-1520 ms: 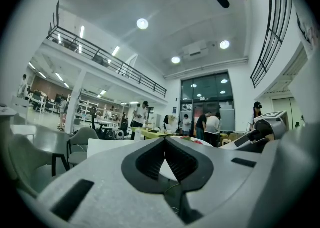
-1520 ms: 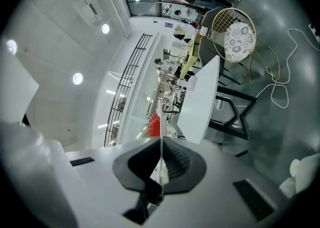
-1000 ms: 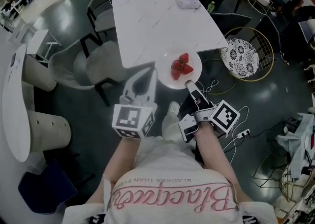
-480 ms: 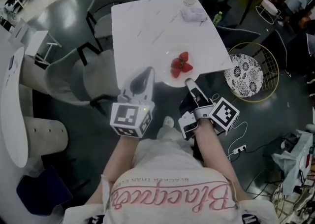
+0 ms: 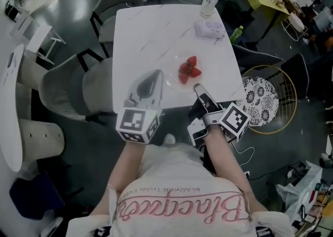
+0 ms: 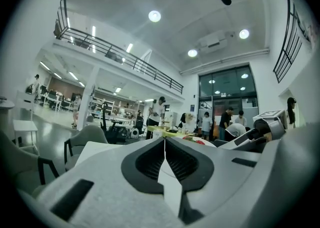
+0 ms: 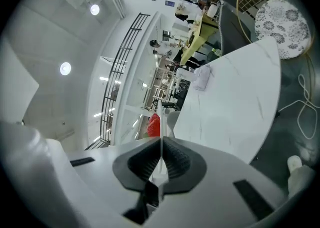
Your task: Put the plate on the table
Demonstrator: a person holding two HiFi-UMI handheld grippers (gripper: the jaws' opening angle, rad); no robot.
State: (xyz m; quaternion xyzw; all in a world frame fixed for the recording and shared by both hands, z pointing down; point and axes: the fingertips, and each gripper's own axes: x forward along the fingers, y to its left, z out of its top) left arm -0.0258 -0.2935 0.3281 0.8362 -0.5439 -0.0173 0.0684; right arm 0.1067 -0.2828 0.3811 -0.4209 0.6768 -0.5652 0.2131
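A white plate (image 5: 179,87) carrying red strawberries (image 5: 188,69) is over the near part of the white marble table (image 5: 151,27). My right gripper (image 5: 197,88) is shut on the plate's near rim. In the right gripper view the plate (image 7: 161,117) shows edge-on between the closed jaws, with the strawberries (image 7: 154,125) behind it. Whether the plate rests on the tabletop cannot be told. My left gripper (image 5: 157,74) is shut and holds nothing; it hovers over the table just left of the plate. The left gripper view shows the plate (image 6: 200,142) low at the right.
A bottle (image 5: 209,2) and a tissue pack (image 5: 209,28) stand at the table's far right corner. Grey chairs (image 5: 73,87) stand along the table's left side. A round wire-framed stool (image 5: 268,91) stands on the floor to the right. People stand in the background.
Both grippers and the plate have moved forward over the table: the plate was at the near edge a second ago and now lies well over the tabletop.
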